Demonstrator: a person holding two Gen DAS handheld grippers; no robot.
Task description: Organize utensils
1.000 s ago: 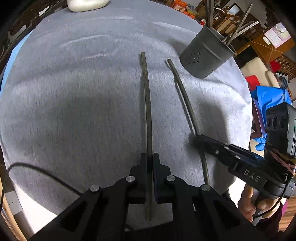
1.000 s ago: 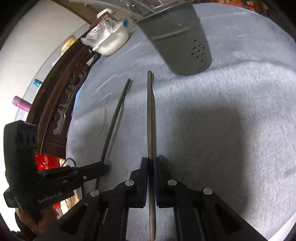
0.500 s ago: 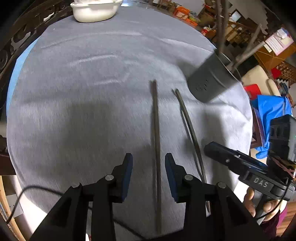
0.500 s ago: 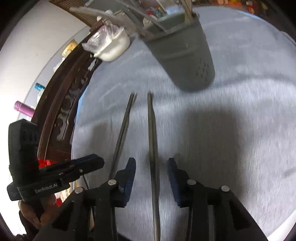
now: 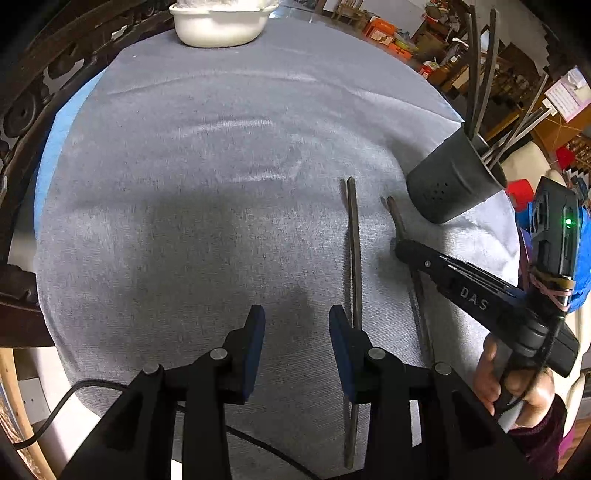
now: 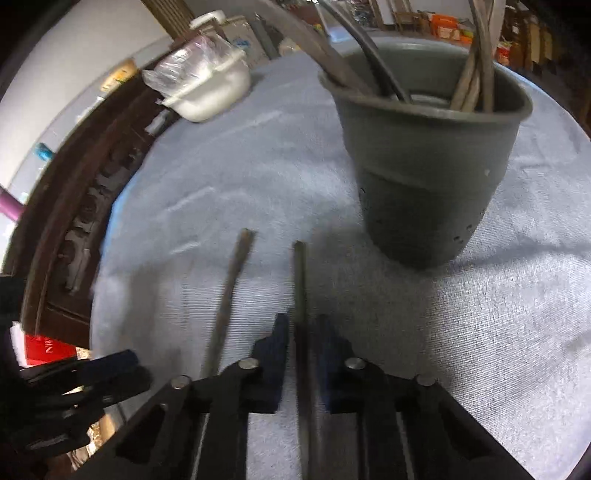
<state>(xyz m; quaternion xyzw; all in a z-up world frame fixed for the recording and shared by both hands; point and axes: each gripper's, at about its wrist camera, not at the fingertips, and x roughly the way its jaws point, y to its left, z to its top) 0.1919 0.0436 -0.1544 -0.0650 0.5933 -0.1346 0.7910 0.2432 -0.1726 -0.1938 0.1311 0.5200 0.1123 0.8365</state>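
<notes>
Two dark chopsticks lie side by side on the grey cloth near a dark grey utensil holder (image 5: 450,184) (image 6: 424,177) that has several sticks standing in it. My left gripper (image 5: 295,314) is open with nothing between its pads. One chopstick (image 5: 354,240) (image 6: 232,280) lies just outside its right-hand finger and runs under that finger. My right gripper (image 6: 301,325) (image 5: 400,247) has its jaws closing tight on the other chopstick (image 6: 300,280) (image 5: 397,218), whose far tip points at the foot of the holder. The left gripper (image 6: 122,365) shows at the lower left of the right wrist view.
A white bowl (image 5: 218,22) (image 6: 210,88) with a plastic bag in it stands at the far edge of the round table. A dark carved wooden frame (image 6: 74,229) runs along the left. A person's hand (image 5: 517,391) holds the right gripper. Furniture and clutter lie beyond the table.
Both grippers let go of their chopsticks onto the cloth. The left one stayed open and drifted left of its chopstick. The right one moved toward the holder and closed again on its chopstick.
</notes>
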